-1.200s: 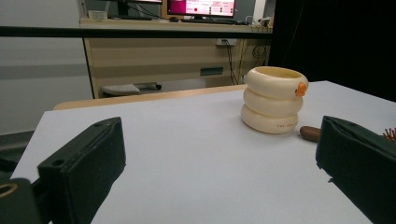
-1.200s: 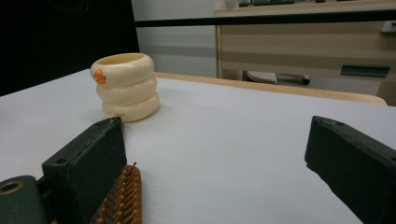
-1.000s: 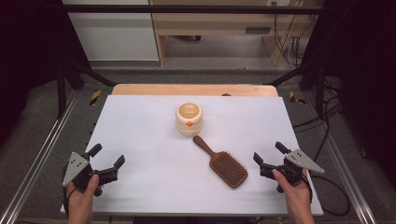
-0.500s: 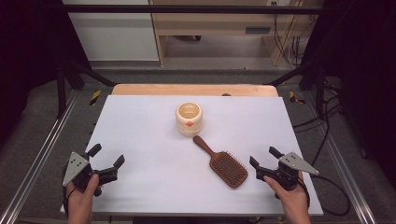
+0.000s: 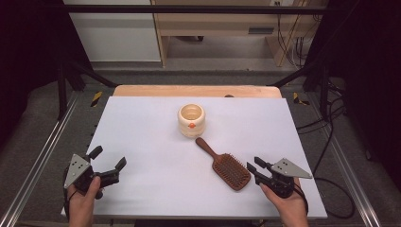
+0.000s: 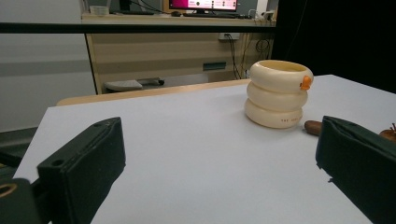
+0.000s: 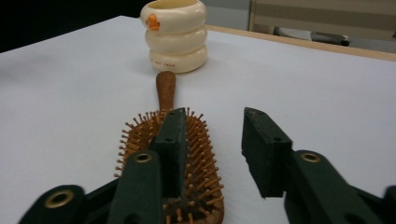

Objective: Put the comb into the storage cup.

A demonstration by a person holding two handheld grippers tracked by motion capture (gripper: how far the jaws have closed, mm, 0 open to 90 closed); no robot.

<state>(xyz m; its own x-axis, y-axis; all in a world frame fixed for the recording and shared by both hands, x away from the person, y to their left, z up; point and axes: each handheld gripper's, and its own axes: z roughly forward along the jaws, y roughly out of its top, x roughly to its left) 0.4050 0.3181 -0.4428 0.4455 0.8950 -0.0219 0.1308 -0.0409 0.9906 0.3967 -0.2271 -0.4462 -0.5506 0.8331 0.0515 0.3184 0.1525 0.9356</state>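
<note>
Left gripper (image 5: 107, 166): jaws wide, nothing between. Hairbrush (image 5: 224, 164): brown wood, bristles up, flat on white worktop (image 5: 142, 132); its head under right gripper (image 7: 212, 154), whose jaws, half open, just closing, hold nothing.

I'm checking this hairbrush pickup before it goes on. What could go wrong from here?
The right gripper, whose jaws have just been closing, has one jaw over the bristles of the hairbrush and the other beside its edge, so the grip may be off-centre and slip. Pushing the brush could drive its handle into the cream ringed cup.
</note>
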